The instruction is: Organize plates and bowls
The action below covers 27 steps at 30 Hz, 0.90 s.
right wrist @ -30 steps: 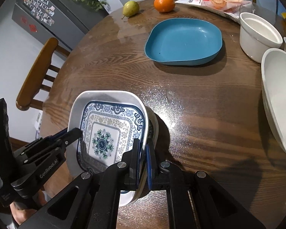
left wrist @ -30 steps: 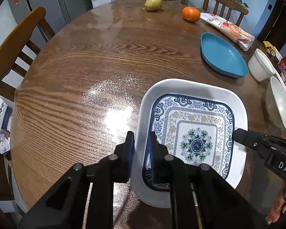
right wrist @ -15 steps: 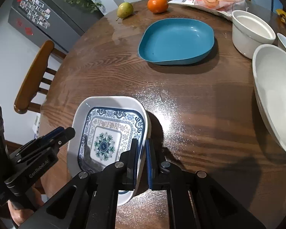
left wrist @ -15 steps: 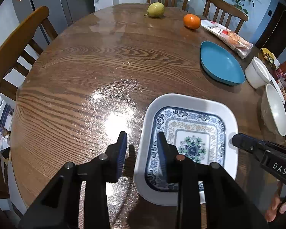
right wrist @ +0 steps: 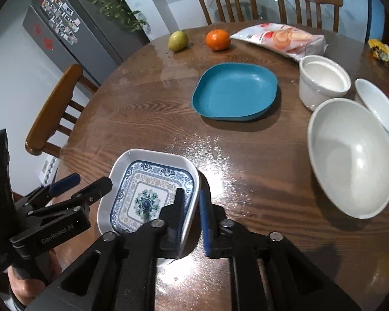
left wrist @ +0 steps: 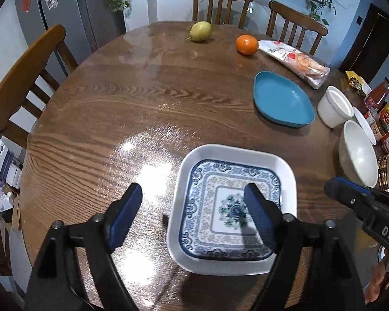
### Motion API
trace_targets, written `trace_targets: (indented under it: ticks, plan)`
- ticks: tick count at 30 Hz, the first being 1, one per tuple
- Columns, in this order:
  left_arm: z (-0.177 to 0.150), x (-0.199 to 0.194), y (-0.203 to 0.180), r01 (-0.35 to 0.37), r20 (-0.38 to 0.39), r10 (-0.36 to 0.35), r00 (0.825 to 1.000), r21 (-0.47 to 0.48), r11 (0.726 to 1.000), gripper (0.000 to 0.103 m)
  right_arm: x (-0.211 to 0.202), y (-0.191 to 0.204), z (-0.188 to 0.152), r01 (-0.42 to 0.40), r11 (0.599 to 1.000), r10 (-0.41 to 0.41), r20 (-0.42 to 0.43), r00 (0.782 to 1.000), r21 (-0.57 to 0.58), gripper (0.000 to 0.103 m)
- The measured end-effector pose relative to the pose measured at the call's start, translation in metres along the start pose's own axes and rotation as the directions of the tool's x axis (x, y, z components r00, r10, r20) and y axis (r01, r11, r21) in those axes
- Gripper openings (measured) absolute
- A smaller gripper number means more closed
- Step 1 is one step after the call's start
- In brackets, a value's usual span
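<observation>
A square white plate with a blue floral pattern (left wrist: 220,194) (right wrist: 142,189) lies flat on the round wooden table (left wrist: 142,108). My left gripper (left wrist: 192,190) (right wrist: 88,181) hovers above its left rim, jaws opening wide and touching nothing. My right gripper (right wrist: 191,193) has the plate's right rim between its jaws, which are opening, with a gap at the pads. One finger (left wrist: 350,197) of it shows in the left wrist view. Farther back sit a teal plate (right wrist: 236,90) (left wrist: 282,98), a white ramekin (right wrist: 321,83), a large white bowl (right wrist: 350,155) and a smaller white bowl (right wrist: 378,106).
A pear (left wrist: 200,31), an orange (left wrist: 247,44) and a snack bag (left wrist: 295,61) lie at the far side. Sauce bottles and packets (left wrist: 381,114) crowd the right edge. Wooden chairs (left wrist: 20,77) ring the table; a grey fridge (right wrist: 62,33) stands at the back left.
Both grippers went from shut on the patterned plate's rims to letting go, the left one opening wide. Both rose and drew back a little; the plate stays on the table.
</observation>
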<state>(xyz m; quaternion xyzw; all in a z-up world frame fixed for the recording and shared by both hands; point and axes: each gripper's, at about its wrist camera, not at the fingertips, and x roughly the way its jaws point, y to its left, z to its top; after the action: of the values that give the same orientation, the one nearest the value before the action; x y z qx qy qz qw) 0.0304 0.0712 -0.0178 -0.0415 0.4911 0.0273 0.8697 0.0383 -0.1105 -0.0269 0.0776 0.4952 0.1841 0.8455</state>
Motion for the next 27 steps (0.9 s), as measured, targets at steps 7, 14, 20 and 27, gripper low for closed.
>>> trace_targets:
  ticks: [7,14,20,27]
  plan:
    - [0.003,-0.004,-0.016,0.025,0.004,-0.025,1.0,0.032,0.999,0.086,-0.026,-0.013,-0.001,0.035,0.999,-0.037,0.073,0.997,0.021,0.066]
    - [0.012,-0.005,-0.034,0.052,0.016,-0.053,0.998,0.059,0.997,0.086,-0.042,-0.037,0.0,0.053,0.995,-0.061,0.094,0.994,0.082,0.069]
    - [0.023,-0.004,-0.048,0.062,0.044,-0.065,0.997,0.076,0.995,0.086,-0.054,-0.055,0.003,0.079,0.99,-0.092,0.112,0.989,0.117,0.069]
    - [0.051,0.003,-0.064,0.078,0.069,-0.087,0.994,0.119,0.99,0.086,-0.062,-0.066,0.019,0.111,0.988,-0.126,0.132,0.983,0.109,0.069]
